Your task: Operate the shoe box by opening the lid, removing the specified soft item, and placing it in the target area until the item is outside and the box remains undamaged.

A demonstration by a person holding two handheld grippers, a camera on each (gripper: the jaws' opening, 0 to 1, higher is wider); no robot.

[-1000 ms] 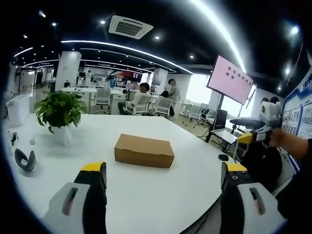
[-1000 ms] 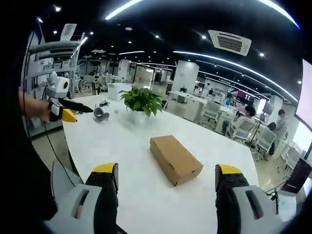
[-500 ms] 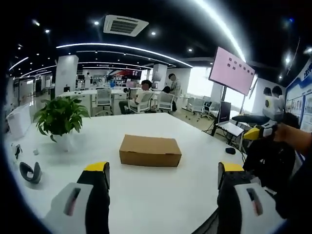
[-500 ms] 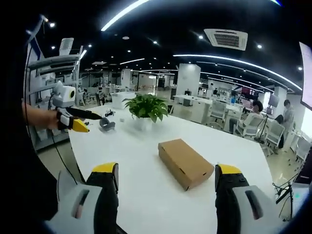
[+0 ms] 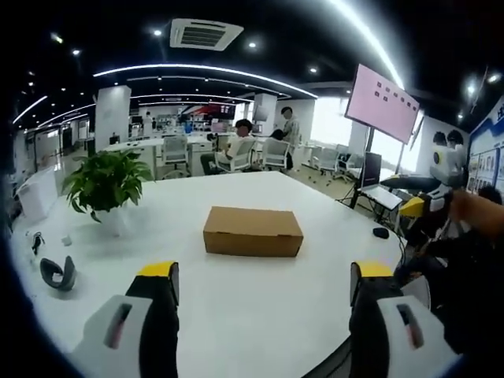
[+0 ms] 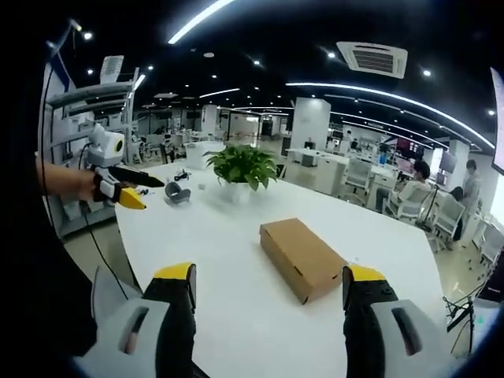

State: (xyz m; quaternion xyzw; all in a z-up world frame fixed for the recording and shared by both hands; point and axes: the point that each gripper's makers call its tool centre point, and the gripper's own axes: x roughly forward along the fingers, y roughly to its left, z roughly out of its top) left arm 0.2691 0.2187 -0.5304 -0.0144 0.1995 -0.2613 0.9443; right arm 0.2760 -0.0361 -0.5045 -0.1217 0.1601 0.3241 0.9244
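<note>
A large white table (image 5: 236, 299) carries everything. Near its middle lies the closed cardboard shoe box (image 5: 253, 231), lid on, well ahead of both grippers. A potted green plant (image 5: 106, 183) stands to the far left of the box. A small grey object (image 5: 58, 273), perhaps a headset, lies near the table's left edge. The left gripper (image 5: 264, 277) and the right gripper (image 6: 268, 282) hover over the near edge, each with its 2 jaws spread wide and holding nothing.

My shoe box (image 5: 253, 231) is plain brown cardboard on a white table (image 5: 236, 299). My left claw (image 5: 264, 276) and right claw (image 6: 268, 279) are grey with yellow tips. The plant (image 6: 242, 164) is green.
</note>
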